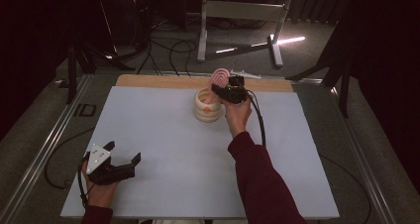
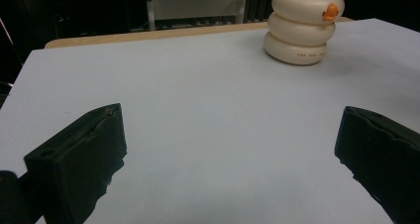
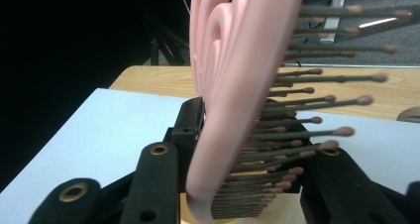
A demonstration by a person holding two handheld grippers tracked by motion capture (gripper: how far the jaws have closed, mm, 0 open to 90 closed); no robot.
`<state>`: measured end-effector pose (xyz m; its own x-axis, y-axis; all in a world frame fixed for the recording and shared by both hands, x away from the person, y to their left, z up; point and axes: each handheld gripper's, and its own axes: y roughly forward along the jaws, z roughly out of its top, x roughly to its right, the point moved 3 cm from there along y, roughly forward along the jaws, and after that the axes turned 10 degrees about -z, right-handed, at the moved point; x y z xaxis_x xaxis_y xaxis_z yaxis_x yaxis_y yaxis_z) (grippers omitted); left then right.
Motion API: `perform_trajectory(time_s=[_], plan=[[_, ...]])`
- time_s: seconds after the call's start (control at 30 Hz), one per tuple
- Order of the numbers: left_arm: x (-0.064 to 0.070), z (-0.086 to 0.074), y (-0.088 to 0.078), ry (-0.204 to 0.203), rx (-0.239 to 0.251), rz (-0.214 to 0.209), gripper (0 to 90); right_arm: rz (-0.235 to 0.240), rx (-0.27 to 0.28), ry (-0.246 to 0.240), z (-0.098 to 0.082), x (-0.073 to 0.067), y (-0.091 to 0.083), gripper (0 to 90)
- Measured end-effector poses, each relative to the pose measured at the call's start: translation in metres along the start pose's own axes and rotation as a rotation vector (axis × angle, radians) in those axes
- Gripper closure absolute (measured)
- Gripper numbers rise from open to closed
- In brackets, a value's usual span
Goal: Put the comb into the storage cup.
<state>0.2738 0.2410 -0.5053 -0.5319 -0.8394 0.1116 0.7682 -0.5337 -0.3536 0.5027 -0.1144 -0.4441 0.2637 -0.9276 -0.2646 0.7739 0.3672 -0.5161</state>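
Observation:
A pink hairbrush (image 1: 219, 77) with brown bristles (image 3: 307, 105) stands upright, its handle down inside a cream ringed holder (image 1: 207, 105) at the far middle of the white mat. My right gripper (image 1: 224, 89) is shut on the hairbrush (image 3: 233, 85), its jaws pressing the brush head from both sides just above the holder. The holder (image 2: 302, 26) has three stacked rings and a small orange duck mark. Near the front left corner of the mat, my left gripper (image 1: 122, 152) rests low and open, with nothing between its fingers (image 2: 79, 159).
The white mat (image 1: 163, 135) covers a wooden table (image 1: 148, 80) with metal rails along both sides. Cables trail over the floor behind, where a white table frame (image 1: 237, 21) stands. A black cable runs from the right gripper along the sleeve.

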Motion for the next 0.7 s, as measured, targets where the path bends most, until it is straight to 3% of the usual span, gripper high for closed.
perform_trajectory(time_s=[0.7], plan=[[0.0000, -0.0006, 0.0011, 0.003, -0.007, 0.000, 0.1, -0.002, -0.004, 0.029, -0.0011, 0.0078, 0.0012, 63.3]])
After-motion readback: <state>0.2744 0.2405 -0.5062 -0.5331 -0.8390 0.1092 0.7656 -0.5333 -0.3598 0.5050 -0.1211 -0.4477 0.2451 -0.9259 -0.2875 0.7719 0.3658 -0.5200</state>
